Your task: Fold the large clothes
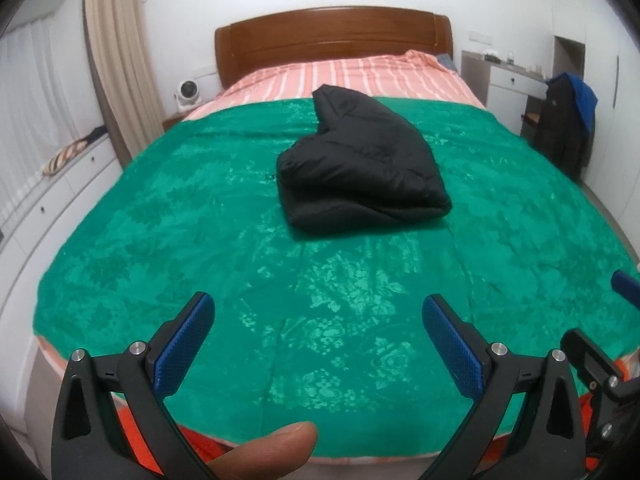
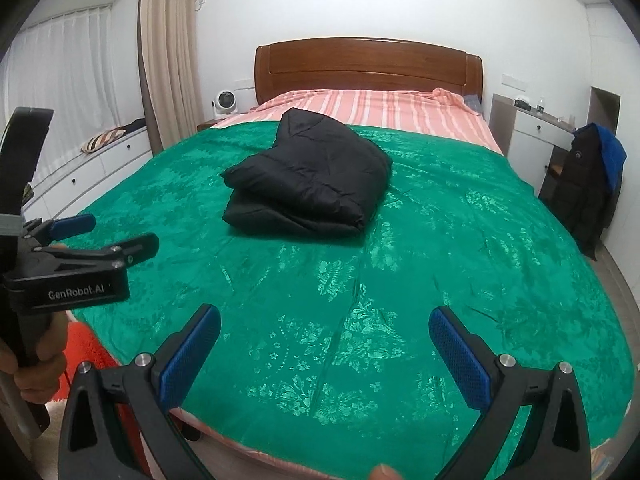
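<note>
A black puffy jacket (image 1: 360, 168) (image 2: 308, 180) lies folded into a thick bundle in the middle of the green bedspread (image 1: 200, 240) (image 2: 460, 260). My left gripper (image 1: 318, 308) hangs open over the foot of the bed, well short of the jacket, with nothing between its blue pads. My right gripper (image 2: 324, 318) is open too, also near the foot of the bed and empty. In the right wrist view the left gripper (image 2: 116, 232) shows at the left edge, held in a hand (image 2: 36, 368). A thumb (image 1: 264, 452) shows at the bottom of the left wrist view.
The bed has a wooden headboard (image 2: 368, 68) and a striped pink sheet (image 2: 380, 108). White drawers with a striped cushion (image 2: 104, 146) run along the left wall. A chair draped with dark and blue jackets (image 2: 592, 184) stands at the right. A small fan (image 2: 224, 106) sits by the headboard.
</note>
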The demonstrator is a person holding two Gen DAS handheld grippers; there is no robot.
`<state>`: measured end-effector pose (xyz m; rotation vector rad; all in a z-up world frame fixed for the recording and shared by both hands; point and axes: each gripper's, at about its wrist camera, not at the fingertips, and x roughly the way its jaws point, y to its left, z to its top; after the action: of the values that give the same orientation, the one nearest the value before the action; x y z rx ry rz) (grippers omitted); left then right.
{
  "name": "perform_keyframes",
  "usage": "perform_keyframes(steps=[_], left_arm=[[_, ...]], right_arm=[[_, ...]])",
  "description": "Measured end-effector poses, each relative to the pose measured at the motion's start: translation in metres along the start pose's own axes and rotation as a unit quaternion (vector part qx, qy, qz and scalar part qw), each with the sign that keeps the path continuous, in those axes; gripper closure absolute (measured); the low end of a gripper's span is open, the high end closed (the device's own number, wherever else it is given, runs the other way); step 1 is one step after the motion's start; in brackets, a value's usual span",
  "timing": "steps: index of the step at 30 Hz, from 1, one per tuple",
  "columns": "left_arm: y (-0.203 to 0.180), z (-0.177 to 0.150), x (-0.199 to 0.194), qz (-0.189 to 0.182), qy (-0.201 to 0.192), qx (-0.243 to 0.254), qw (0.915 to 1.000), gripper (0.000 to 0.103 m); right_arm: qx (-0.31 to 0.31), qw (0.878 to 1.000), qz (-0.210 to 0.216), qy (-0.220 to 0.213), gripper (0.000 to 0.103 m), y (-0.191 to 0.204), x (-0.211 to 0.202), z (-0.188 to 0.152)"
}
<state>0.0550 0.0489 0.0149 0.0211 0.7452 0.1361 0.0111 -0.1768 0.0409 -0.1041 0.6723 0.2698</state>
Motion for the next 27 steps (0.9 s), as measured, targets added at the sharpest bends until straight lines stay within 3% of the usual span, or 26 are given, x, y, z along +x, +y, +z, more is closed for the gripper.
perform_keyframes(steps=[15,27], left_arm=[[0.006,-0.002,0.007,0.000,0.006,-0.001,1.0000,0.000],[0.001,0.003,-0.004,0.019,-0.020,0.011,0.9996,0.000]], right_arm=[[0.001,1.000,-0.012,0.027,0.000,0.005,0.014,0.017],[0.001,0.999,-0.003,0.036,0.000,0.004,0.012,0.018]])
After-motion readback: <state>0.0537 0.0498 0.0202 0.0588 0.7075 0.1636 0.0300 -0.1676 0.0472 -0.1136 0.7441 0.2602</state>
